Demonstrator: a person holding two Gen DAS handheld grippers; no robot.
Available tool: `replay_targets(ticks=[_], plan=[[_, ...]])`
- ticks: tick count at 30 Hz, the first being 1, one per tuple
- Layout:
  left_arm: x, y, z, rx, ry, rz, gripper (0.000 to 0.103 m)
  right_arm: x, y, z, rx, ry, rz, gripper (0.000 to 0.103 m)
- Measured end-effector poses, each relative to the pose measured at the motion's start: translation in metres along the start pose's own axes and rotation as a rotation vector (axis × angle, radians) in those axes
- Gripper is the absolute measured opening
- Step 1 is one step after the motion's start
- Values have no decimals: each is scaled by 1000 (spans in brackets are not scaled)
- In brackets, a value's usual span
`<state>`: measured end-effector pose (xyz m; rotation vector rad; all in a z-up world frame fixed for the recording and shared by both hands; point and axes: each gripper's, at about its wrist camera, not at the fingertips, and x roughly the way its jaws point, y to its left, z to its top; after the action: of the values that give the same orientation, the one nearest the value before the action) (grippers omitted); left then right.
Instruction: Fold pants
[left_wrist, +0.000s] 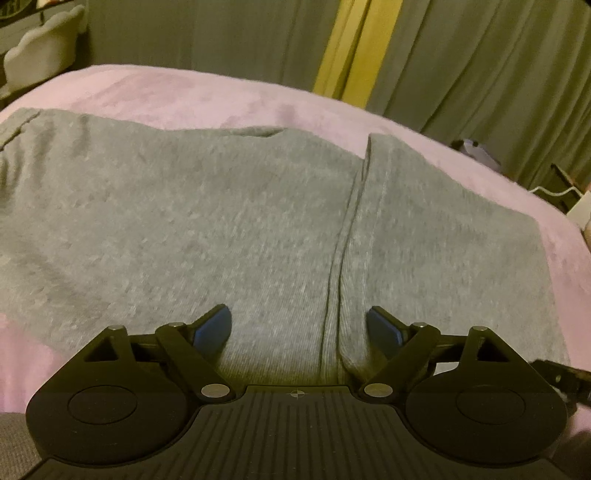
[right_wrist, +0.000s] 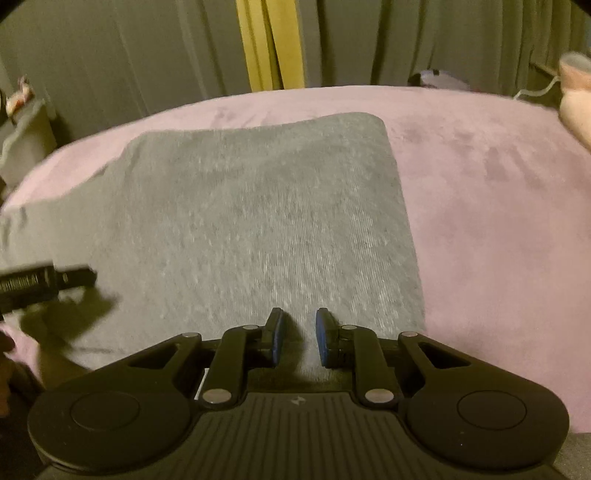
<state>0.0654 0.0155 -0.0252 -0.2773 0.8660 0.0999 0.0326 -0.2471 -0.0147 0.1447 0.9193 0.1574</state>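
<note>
Grey pants (left_wrist: 207, 221) lie flat on a pink blanket (left_wrist: 184, 99), one layer folded over with an edge running down the middle right (left_wrist: 347, 236). My left gripper (left_wrist: 298, 325) is wide open just above the near edge of the pants, astride that fold edge. In the right wrist view the pants (right_wrist: 258, 221) fill the middle. My right gripper (right_wrist: 299, 332) hovers over their near right part, its blue pads (right_wrist: 322, 339) a narrow gap apart with nothing between. Part of the left gripper (right_wrist: 48, 284) shows at the left edge.
The pink blanket (right_wrist: 480, 221) covers a bed. Grey curtains (left_wrist: 480, 74) with a yellow strip (left_wrist: 347, 55) hang behind. A pale upholstered chair (left_wrist: 40, 62) stands far left. A pink cushion (right_wrist: 576, 103) and white cable (right_wrist: 535, 92) lie far right.
</note>
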Motion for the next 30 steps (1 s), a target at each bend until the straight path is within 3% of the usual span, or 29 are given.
replay_targets(ticks=[6,9,18,22,24,27,30], plan=[[-2,-1,-1,-19,8,-1,91,0,-14,31,2,-96,-75,19],[0,-4,-3,-1,12,15,91,29,-17,37,-25,-27,-123,17],[-2,0,-2,-38,-11,39,91,27,-13,64,2,-134,-96,16],[-2,10,1,-93,-15,44,91,49,-14,88,0,-123,-126,18],[-2,15,2,-116,-14,45,91,71,-16,87,-15,-67,-147,18],[0,20,4,-133,-13,52,91,76,-15,72,-52,-155,-152,18],[2,20,5,-131,-17,55,93,70,-5,65,-84,-183,-185,18]])
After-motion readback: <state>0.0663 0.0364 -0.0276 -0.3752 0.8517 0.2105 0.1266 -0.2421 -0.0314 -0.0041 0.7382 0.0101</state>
